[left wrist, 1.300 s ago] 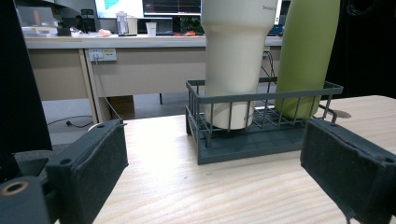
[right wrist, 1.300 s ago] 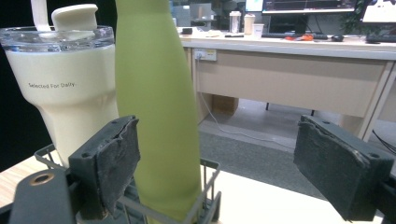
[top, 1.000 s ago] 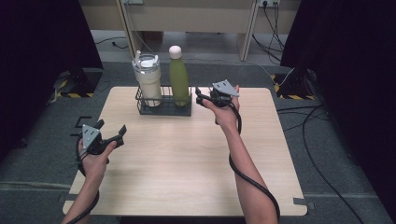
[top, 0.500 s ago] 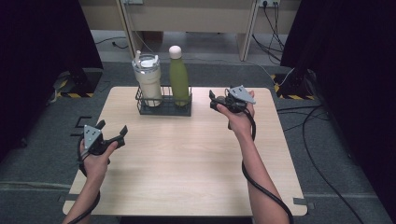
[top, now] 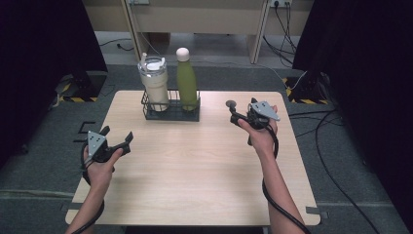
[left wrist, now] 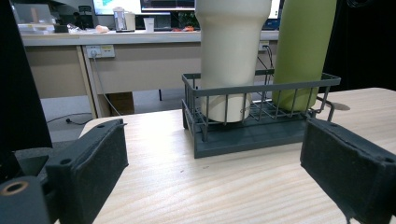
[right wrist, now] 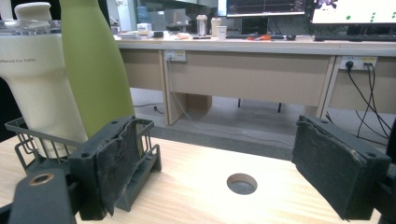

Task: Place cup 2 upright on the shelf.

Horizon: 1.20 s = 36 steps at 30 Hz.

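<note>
At the far edge of the pale wood-grain table (top: 195,165) stood one dark wire rack (top: 170,111), holding two vessels upright: a cream tumbler (top: 154,85) with a clear lid and, to its right, a smooth matte green bottle (top: 186,83) with a rounded white cap. Near the table's left edge the left gripper (top: 118,141) hovered with its two black, foam-padded jaws spread wide and empty, well apart from the rack. Just right of the rack the right gripper (top: 234,111) was held likewise agape and empty, one pad's lining frayed and peeling, near a single round hole (right wrist: 241,183) in the tabletop.

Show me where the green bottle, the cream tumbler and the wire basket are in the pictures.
green bottle (top: 187,83), high view, on the middle of its body.
cream tumbler (left wrist: 232,51), left gripper view, on its body above the basket.
wire basket (top: 171,115), high view, on its front wall.
</note>
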{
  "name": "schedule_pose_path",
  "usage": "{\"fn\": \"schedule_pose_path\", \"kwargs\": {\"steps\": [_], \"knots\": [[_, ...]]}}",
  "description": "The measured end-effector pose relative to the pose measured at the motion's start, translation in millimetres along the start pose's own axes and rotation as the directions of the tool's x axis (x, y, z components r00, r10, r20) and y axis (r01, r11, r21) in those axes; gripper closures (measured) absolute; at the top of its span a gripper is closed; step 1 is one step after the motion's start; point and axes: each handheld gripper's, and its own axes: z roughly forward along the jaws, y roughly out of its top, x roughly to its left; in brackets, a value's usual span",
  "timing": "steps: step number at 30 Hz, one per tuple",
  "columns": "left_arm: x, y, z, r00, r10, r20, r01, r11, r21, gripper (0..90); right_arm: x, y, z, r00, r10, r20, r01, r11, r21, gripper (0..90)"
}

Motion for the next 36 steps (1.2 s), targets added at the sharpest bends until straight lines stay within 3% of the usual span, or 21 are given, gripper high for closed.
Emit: {"fn": "schedule_pose_path", "kwargs": {"steps": [15,36], "knots": [[-0.1,1.0,-1.2,1.0000,0.002,-0.003,-0.002,1.0000,-0.002,6.4,-11.6,-15.0,-28.1,0.9996,0.002,0.027,-0.002,1.000,0.010,14.9],[-0.3,1.2,-1.9,1.0000,0.004,-0.006,-0.004,1.0000,-0.003,6.4,-36.3,-43.0,-69.1,0.9949,0.007,0.101,-0.011,0.999,0.037,15.2]]}}
